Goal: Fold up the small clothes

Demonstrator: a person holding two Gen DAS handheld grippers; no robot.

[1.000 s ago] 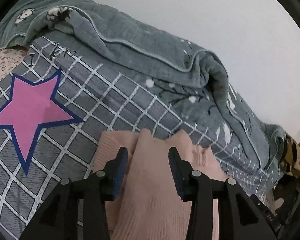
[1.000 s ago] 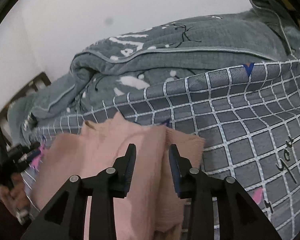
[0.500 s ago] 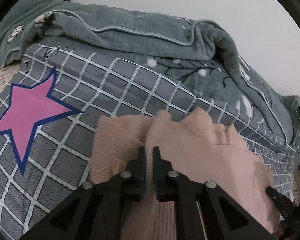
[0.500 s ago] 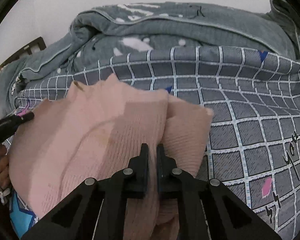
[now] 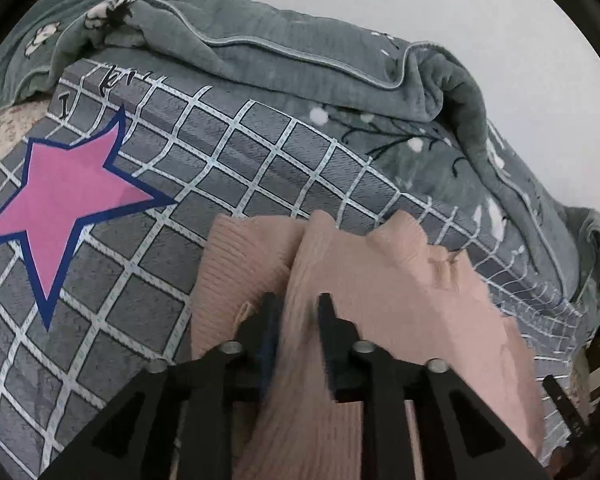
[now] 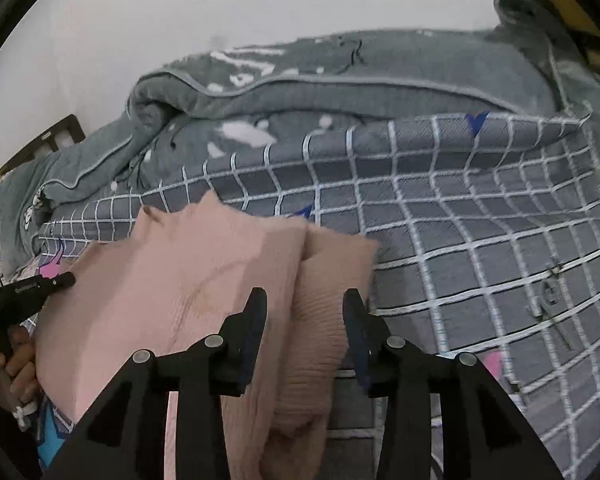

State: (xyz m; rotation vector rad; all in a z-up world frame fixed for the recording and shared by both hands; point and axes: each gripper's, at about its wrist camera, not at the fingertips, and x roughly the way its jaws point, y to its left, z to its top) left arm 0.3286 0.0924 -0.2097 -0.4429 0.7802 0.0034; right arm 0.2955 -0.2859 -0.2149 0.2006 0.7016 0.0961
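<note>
So we see a pink ribbed knit garment [image 5: 380, 280] on a grey grid-checked bedsheet [image 5: 228, 168], rumpled grey-green blanket [image 5: 260, 56] behind, white wall [image 6: 180, 20] beyond. Left gripper [image 5: 296, 312] and right gripper [image 6: 304, 312] jaws are opening, knit between them.

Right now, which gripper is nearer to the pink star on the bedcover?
Left. The left gripper, jaws opening over the pink sweater, is beside the pink star. The right gripper works the sweater's far side.
</note>
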